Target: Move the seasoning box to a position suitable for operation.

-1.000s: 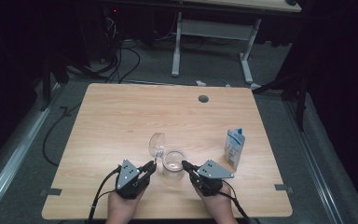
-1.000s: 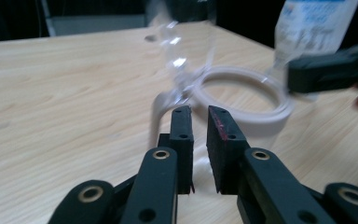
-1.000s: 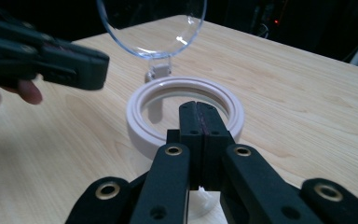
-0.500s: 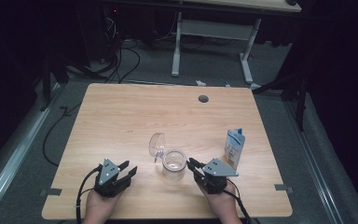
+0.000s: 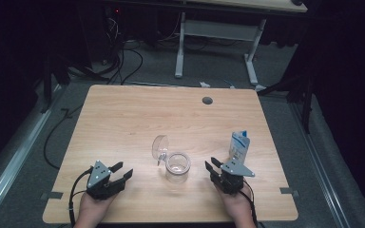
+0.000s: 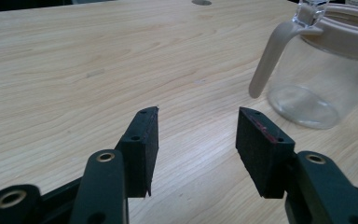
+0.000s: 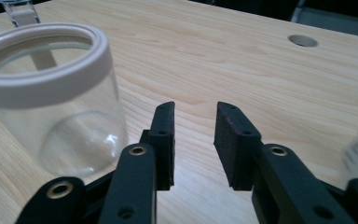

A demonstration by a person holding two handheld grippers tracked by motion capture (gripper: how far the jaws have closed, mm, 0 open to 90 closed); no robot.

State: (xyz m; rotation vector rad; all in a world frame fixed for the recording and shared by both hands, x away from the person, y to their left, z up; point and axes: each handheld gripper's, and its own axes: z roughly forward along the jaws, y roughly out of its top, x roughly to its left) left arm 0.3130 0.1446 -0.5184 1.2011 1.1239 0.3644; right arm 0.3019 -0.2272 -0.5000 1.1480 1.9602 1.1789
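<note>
While its lid stands open, glass jar (image 5: 177, 166) empty, carton (image 5: 239, 146) upright

Bare tabletop (image 5: 138, 118) ahead and left; glass jar (image 5: 177, 166) mid-front, carton (image 5: 239, 146) near right tool (image 5: 213, 167).

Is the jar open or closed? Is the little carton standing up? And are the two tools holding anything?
Glass jar: upright, lid flipped open, looks empty.
Jar lid: hinged up, standing beside the rim.
Small carton: standing upright, top looks closed.
Left tool: jaws apart, holding nothing.
Right tool: jaws apart, holding nothing.
</note>
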